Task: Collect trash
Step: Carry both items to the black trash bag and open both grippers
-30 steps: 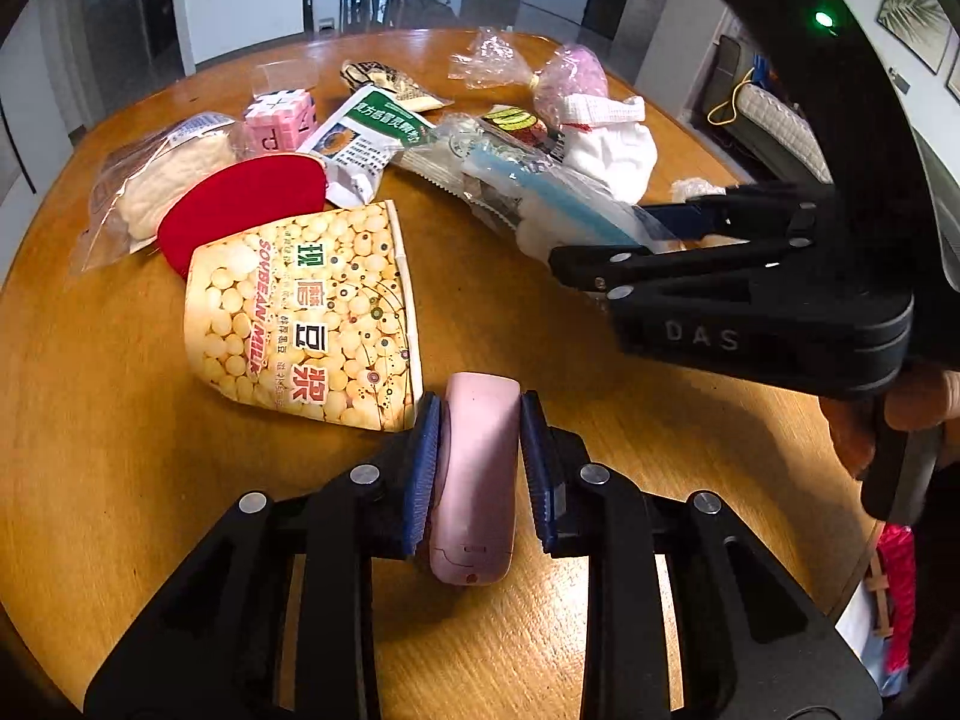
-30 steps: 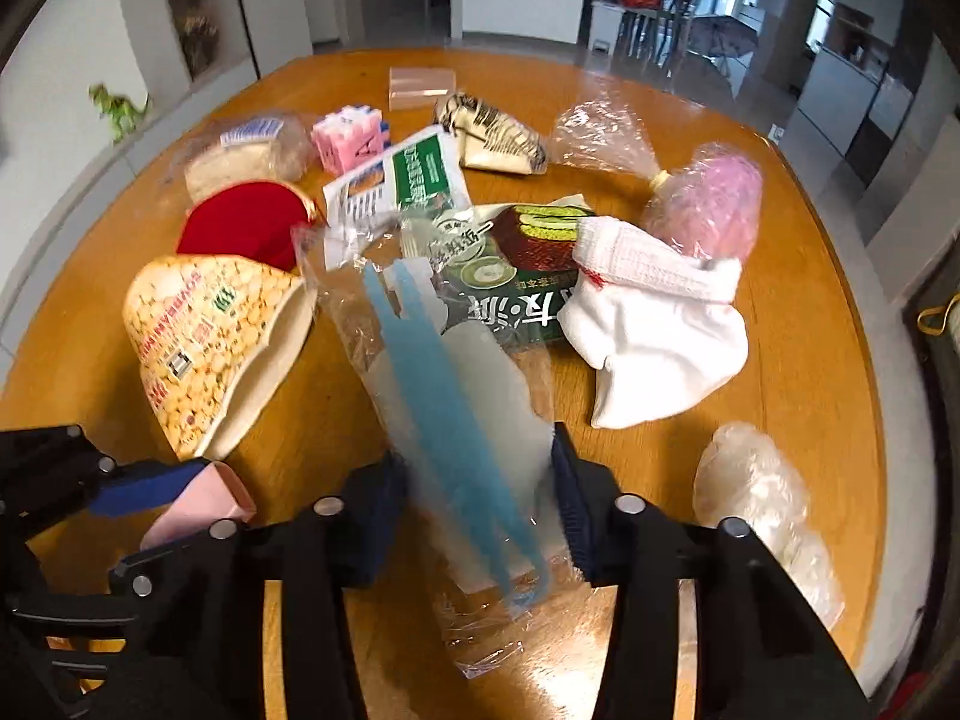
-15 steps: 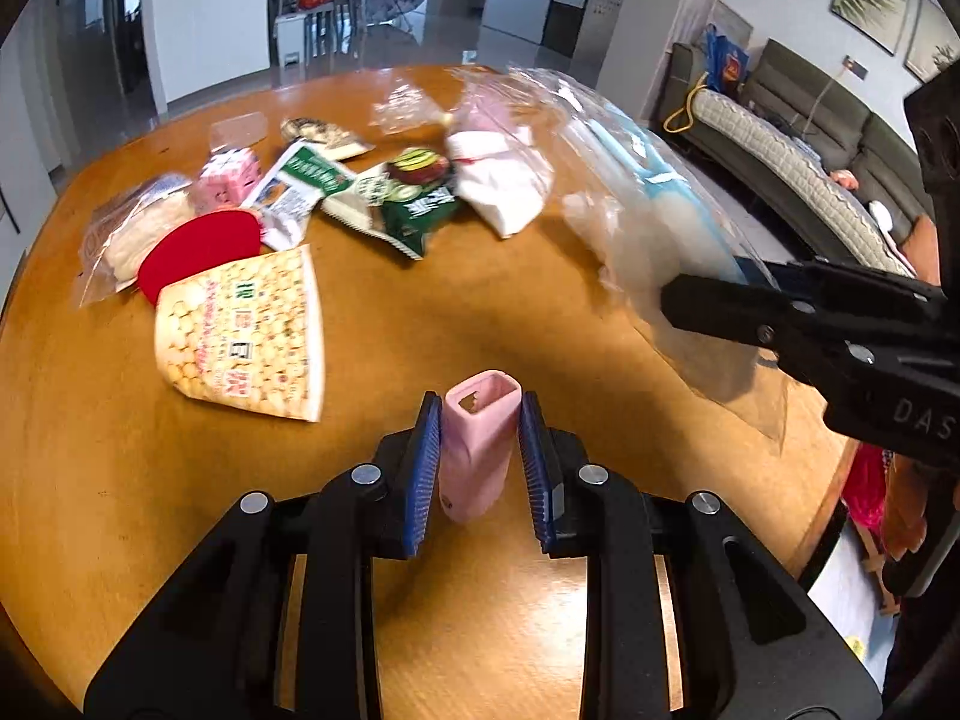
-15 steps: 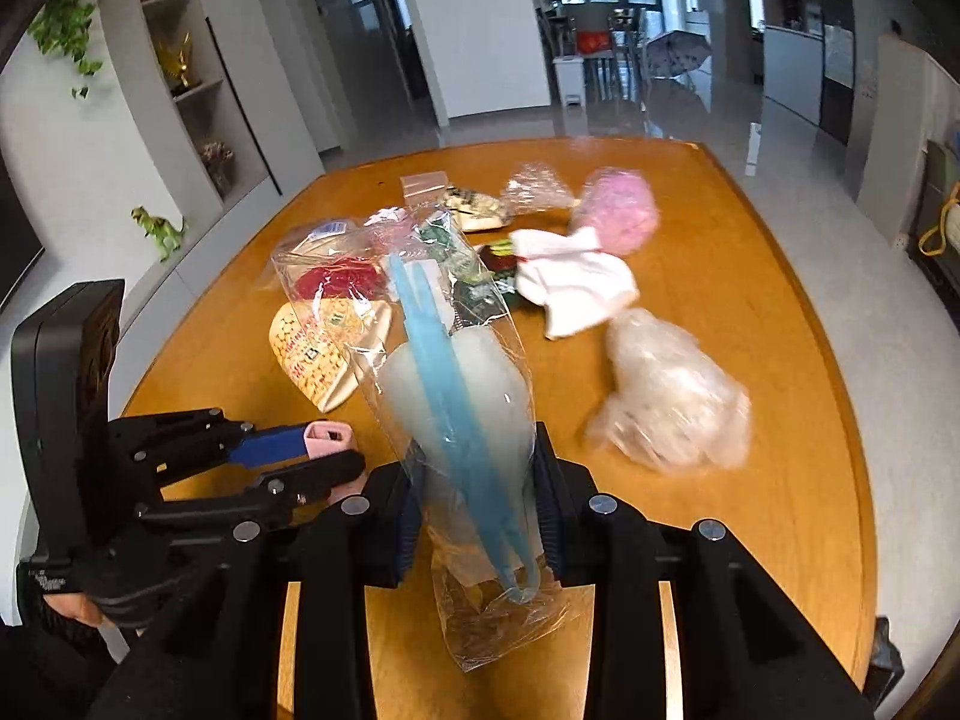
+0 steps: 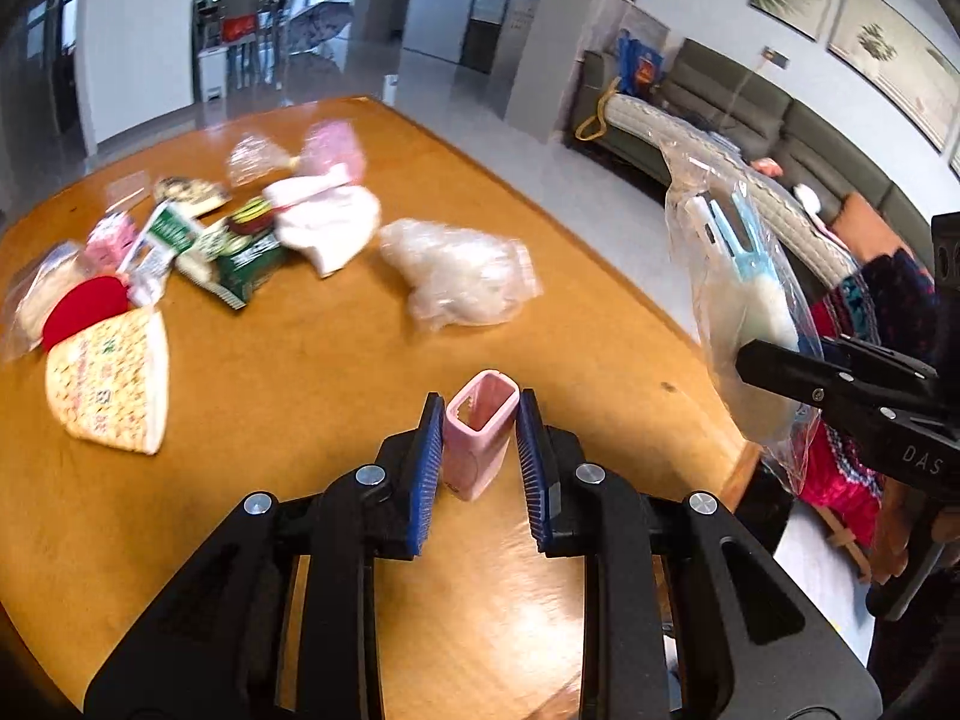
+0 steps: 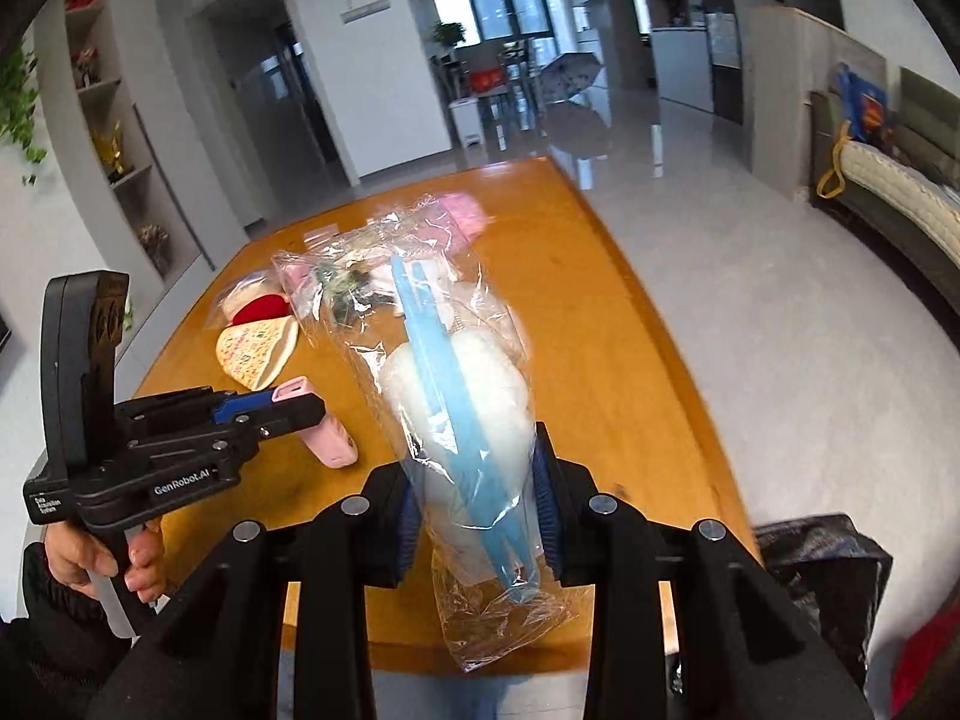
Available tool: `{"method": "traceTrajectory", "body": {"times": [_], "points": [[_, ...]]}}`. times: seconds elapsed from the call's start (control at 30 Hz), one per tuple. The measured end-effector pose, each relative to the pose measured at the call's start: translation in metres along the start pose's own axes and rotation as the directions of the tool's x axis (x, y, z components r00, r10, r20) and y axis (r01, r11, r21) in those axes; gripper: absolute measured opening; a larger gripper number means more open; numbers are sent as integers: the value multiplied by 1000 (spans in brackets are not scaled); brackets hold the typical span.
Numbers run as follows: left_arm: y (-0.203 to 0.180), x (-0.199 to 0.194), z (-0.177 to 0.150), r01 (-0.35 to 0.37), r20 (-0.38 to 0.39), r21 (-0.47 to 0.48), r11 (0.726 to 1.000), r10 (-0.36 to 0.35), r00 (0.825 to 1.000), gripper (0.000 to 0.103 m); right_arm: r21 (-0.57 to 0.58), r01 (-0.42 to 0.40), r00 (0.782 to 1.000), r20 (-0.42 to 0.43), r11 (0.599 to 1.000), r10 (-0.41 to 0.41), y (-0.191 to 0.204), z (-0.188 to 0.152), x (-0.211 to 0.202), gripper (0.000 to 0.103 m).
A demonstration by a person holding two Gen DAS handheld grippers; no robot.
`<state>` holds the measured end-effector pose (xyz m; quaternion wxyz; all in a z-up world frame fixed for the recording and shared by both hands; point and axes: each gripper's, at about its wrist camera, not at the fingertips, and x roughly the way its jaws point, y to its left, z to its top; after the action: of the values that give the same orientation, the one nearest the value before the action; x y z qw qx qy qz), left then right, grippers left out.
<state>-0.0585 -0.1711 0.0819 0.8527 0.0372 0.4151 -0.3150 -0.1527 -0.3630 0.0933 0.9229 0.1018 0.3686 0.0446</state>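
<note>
Through my left wrist camera, the orange wooden counter (image 5: 336, 372) curves away below me, with a grey sofa (image 5: 798, 120) and framed pictures on the wall to the right. My left gripper (image 5: 480, 450) has its jaws clamped on a small pink case (image 5: 480, 444), held above the counter with its open end tilted up. Farther off lie a soybean milk pack (image 5: 111, 387), a red disc (image 5: 84, 306), a green snack packet (image 5: 249, 258), a white cloth (image 5: 327, 222) and a crumpled clear bag (image 5: 462, 282), all blurred. At the right my other gripper holds a clear plastic bag (image 5: 744, 300) out past the counter edge.

Through my right wrist camera, the counter runs toward a glossy tiled floor (image 6: 750, 276), with wall shelves (image 6: 114, 138) at left. My right gripper (image 6: 477, 510) has its jaws closed on the clear plastic bag, which holds a white lump and light blue strips. A black bag (image 6: 828, 576) sits low at the right.
</note>
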Motion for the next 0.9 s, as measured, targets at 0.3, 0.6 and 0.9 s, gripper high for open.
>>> {"method": "traceTrajectory", "body": {"times": [0.3,0.6,0.9], "points": [[-126,27,12,156,-47,225,962,-149,988,24,175,167,985,19,970,-173,-75,-52,-53,34],[-251,78,-3,345,-178,376,860,-298,938,24,383,343,935,-48,858,-352,-145,-122,-100,34],[-318,136,-30,327,-275,509,796,-209,938,76,530,519,846,-205,671,-492,-204,-179,-114,78]]}}
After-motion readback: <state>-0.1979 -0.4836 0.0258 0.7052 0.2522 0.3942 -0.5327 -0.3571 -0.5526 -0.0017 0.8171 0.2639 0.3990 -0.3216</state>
